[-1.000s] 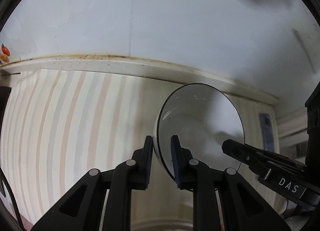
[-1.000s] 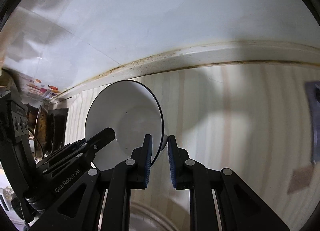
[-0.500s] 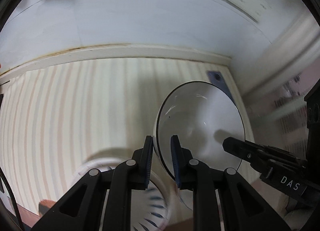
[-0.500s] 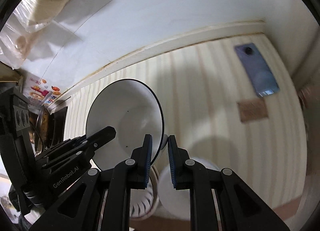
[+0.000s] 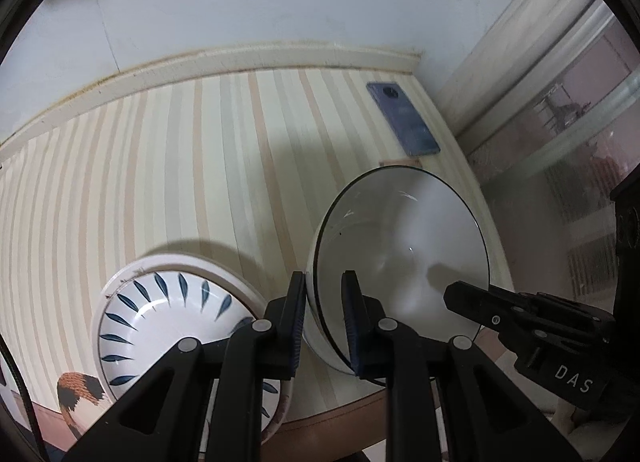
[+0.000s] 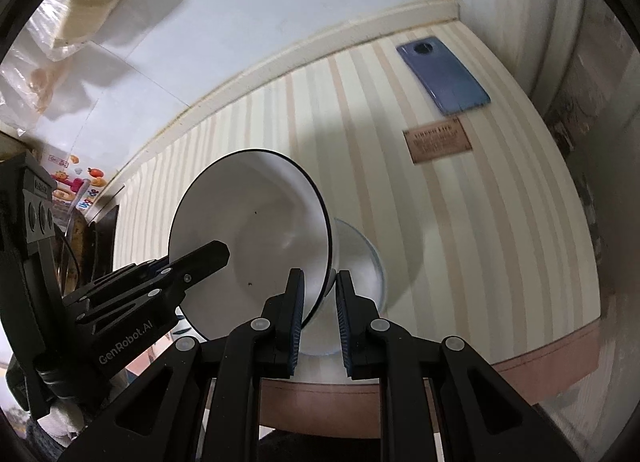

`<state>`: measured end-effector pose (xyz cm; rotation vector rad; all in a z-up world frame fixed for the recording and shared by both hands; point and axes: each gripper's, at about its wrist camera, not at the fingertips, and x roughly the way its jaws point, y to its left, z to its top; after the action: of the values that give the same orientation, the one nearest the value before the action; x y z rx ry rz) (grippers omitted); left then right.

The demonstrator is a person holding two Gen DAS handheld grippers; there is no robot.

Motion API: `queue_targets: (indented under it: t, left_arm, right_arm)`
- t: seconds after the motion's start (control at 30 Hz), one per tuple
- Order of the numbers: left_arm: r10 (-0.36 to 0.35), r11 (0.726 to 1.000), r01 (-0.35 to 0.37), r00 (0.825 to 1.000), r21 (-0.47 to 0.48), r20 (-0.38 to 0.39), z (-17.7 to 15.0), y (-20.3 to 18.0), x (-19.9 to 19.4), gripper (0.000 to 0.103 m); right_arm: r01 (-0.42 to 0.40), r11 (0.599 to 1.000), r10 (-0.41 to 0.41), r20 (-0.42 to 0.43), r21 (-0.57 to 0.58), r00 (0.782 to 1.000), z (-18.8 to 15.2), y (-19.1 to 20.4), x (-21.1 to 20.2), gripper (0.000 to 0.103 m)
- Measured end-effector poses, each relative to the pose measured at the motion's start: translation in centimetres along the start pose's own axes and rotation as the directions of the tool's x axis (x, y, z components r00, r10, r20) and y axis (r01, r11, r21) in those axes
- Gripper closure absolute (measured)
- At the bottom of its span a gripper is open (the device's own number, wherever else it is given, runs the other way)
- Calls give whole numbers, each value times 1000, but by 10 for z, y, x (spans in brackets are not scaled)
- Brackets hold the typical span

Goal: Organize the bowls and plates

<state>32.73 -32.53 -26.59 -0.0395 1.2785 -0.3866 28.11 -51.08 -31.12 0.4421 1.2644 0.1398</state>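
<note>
A white bowl with a thin dark rim [image 5: 400, 254] hangs tilted above the striped table [image 5: 200, 165], held from both sides. My left gripper [image 5: 323, 282] is shut on its left rim. My right gripper [image 6: 319, 282] is shut on the opposite rim of the same bowl [image 6: 248, 238]. A white bowl with blue leaf marks [image 5: 160, 302] stands on the table just left of the held bowl. Under the held bowl's right side, a plain pale bowl [image 6: 360, 258] sits near the table's front edge, partly hidden.
A blue phone [image 6: 444, 77] lies at the table's far right corner, with a brown card [image 6: 438, 139] just in front of it. A white wall runs along the back edge. The brown front edge [image 6: 540, 366] is close below. Something furry, orange and black [image 5: 80, 386], shows below the left edge.
Both grippers carried the white bowl sideways across the table toward its right end. The leaf-marked bowl, the pale bowl, the phone and the front edge came into view.
</note>
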Motion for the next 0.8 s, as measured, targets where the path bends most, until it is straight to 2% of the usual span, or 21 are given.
queue_targets:
  t: [0.3,0.4,0.8]
  left_arm:
    - [37,999,-34,996,42,-79,-12,-2,38,87]
    - [54,997,-50,996,67,-69,-14,-7,40,87]
    - [58,996,-52,995,68,-86,-11,-7,43,87]
  right_arm:
    - [18,1000,-17,-30,24,999,-8,-19,30,85]
    - [11,999,-10,-43,38,999,-9,-26,34,85]
    - [20,999,-18,-75,36,997,-13,-27,40,85]
